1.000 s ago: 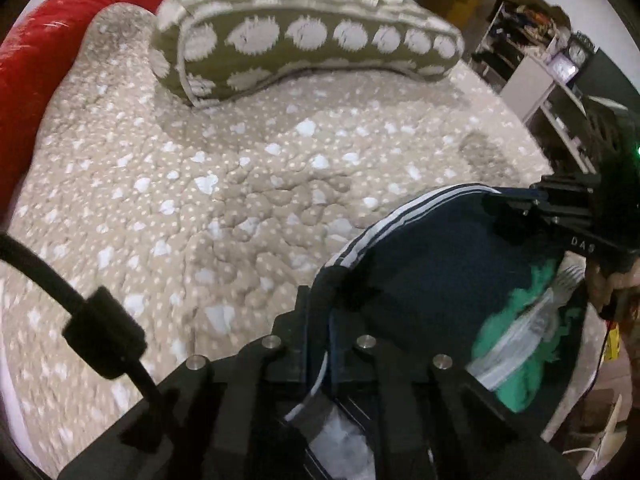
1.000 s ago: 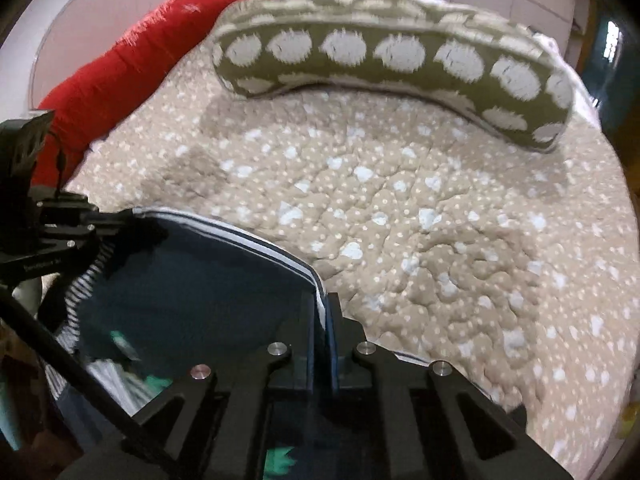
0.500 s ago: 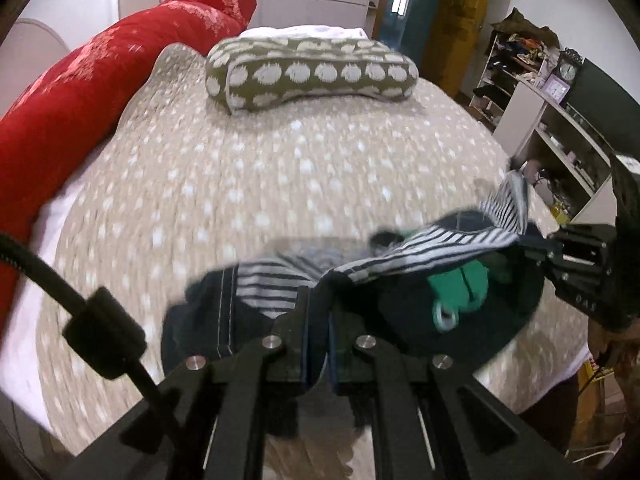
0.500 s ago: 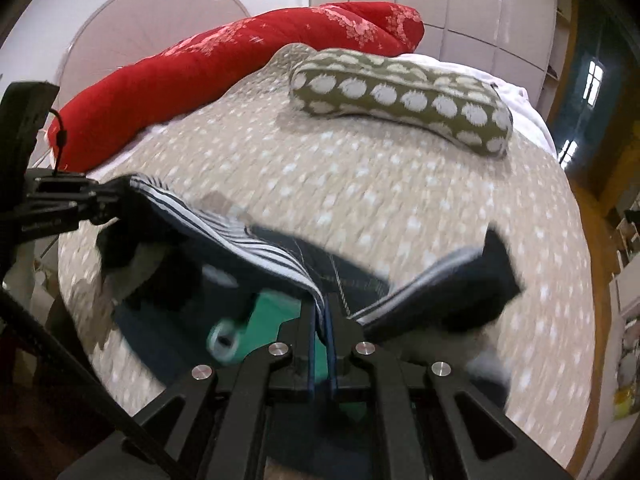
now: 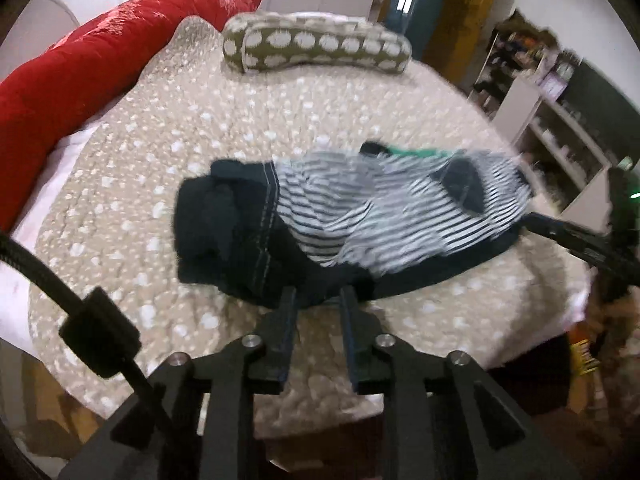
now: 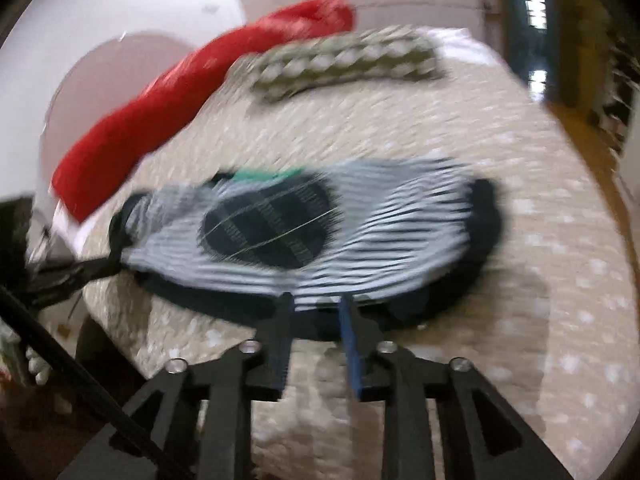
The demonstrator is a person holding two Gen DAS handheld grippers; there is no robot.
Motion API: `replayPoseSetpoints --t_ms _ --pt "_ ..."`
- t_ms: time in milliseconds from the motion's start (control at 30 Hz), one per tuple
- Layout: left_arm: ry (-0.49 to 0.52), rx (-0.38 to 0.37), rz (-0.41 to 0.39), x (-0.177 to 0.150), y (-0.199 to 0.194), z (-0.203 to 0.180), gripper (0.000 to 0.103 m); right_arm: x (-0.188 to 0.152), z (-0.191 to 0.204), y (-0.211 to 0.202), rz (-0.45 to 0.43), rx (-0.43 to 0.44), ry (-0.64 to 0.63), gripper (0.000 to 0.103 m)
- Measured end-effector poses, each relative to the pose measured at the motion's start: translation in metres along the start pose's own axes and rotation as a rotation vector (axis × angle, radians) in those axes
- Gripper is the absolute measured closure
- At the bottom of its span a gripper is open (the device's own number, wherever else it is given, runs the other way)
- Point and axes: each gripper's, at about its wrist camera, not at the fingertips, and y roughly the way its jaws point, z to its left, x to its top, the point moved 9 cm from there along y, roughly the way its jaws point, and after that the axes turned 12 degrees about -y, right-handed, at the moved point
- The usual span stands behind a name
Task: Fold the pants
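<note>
Pants [image 5: 320, 220] mid-frame on bed [image 5: 160, 140]; left gripper [image 5: 318, 300] and right gripper [image 6: 314, 306] fingers both apart, gripping nothing.

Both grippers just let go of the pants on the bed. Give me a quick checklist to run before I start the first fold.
1. Dark navy pants with striped lining resting on the beige spotted quilt: ok.
2. Pants spread flat: not ok, bunched at one end, lining turned outward.
3. Left gripper open, nothing between its fingers: ok.
4. Right gripper open, at the pants' near edge: ok.
5. Room to fold, olive dotted bolster pillow well away at the far side: ok.
6. Waistband and leg ends located: cannot tell, both views are motion-blurred.
</note>
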Motion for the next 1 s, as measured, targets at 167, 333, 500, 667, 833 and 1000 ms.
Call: replayPoseSetpoints --t_ms 167,333,500,667,833,1000 --pt "-0.09 -0.09 -0.07 0.029 -0.021 -0.006 0.066 0.006 -0.049 -0.008 -0.053 -0.021 0.212 0.049" --pt "-0.13 -0.028 -0.043 0.046 0.031 -0.01 0.066 0.018 -0.064 0.014 -0.077 -0.011 0.33 0.038" --pt "-0.135 0.119 0.022 0.029 0.084 0.008 0.066 0.02 -0.062 0.028 -0.027 0.0 0.322 0.093" --pt "-0.123 0.117 0.007 0.029 0.086 0.007 0.066 -0.002 -0.105 0.013 -0.027 -0.123 0.438 0.087" --pt "-0.126 0.108 0.021 0.03 0.082 0.006 0.066 -0.014 -0.112 -0.006 -0.099 -0.082 0.532 0.048" --pt "-0.075 -0.041 -0.008 0.044 0.044 -0.041 0.066 -0.018 -0.093 -0.004 -0.121 0.008 0.509 0.036"
